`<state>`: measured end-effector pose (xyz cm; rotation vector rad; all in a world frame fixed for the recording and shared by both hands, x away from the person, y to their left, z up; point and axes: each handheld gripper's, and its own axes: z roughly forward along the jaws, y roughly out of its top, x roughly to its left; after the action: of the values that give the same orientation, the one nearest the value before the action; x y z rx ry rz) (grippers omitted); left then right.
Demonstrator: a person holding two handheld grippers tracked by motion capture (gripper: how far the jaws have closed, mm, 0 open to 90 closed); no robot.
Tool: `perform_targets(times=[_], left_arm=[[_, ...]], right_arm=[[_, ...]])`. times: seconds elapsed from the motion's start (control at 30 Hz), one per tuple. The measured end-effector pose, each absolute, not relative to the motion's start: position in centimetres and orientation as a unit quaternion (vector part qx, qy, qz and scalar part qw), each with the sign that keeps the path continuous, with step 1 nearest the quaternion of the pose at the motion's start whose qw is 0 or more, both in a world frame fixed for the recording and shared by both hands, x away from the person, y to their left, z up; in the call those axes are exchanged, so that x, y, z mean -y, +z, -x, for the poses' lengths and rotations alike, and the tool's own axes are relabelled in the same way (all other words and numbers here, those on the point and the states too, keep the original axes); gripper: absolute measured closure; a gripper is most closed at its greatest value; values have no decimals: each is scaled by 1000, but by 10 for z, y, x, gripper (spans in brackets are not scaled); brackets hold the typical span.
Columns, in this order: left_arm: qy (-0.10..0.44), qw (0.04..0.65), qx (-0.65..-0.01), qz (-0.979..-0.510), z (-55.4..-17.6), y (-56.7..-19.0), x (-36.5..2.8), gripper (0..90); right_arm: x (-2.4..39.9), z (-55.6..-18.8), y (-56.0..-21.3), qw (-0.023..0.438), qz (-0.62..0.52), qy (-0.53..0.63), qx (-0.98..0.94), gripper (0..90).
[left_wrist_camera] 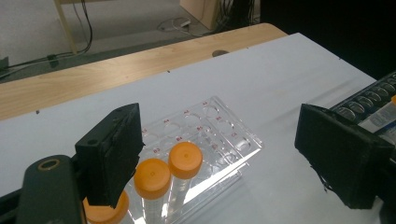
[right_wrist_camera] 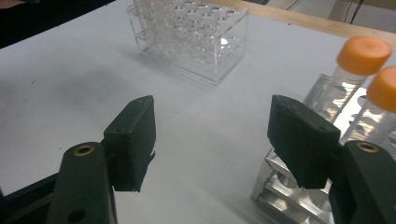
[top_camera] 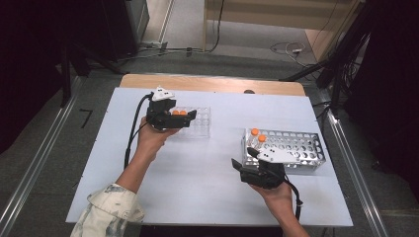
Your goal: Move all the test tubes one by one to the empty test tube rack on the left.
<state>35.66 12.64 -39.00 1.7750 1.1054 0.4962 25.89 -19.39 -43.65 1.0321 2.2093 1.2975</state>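
**Tubes upright, right gripper beside the metal rack**

While the left gripper point(top_camera: 184, 118) hangs over the near-left end of the clear plastic rack point(top_camera: 201, 123), its jaws stand spread with nothing between them; three orange-capped tubes point(left_wrist_camera: 185, 159) stand upright in that rack's holes, below and just beside its left jaw in the left gripper view. One of the three is half covered by that jaw, so its seating in the hole cannot be judged.

What the coming move seems to turn on is the right side. The right gripper point(top_camera: 243, 170) rests just in front of the metal rack point(top_camera: 296, 148), jaws wide and empty, pointing across the white table point(top_camera: 207, 187) toward the clear rack. Two more capped tubes point(right_wrist_camera: 364, 56) stand at the metal rack's near-left corner, up and to the right of the right jaw in the right gripper view. Their long axis runs vertical, so a grasp would likely need the jaws swung right and raised to close on a tube below its cap. The right hand is plainly the nearer one for these; the left is well apart from them.

The lower parts of both tubes are cut off by the jaw and the frame edge, and the nearer cap is blurred. Whether liquid fills any tube is hard to make out.
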Motion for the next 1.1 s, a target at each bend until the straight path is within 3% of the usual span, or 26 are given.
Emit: perform_targets(times=[0.57, 0.73, 0.93, 1.1], left_arm=[[209, 475, -446, -729, -351, -388, -121, 131], [169, 500, -433, -731, -346, -384, -117, 132], [174, 505, -418, -735, -339, -381, -110, 136], [173, 499, -412, -742, -338, -384, -104, 136]], right_arm=[[217, -259, -430, 217, -387, 458, -771, 309], [223, -262, -432, 226, -399, 450, -767, 309], [229, -272, -438, 245, -417, 436, -759, 312], [227, -284, -444, 264, -428, 437, -746, 380]])
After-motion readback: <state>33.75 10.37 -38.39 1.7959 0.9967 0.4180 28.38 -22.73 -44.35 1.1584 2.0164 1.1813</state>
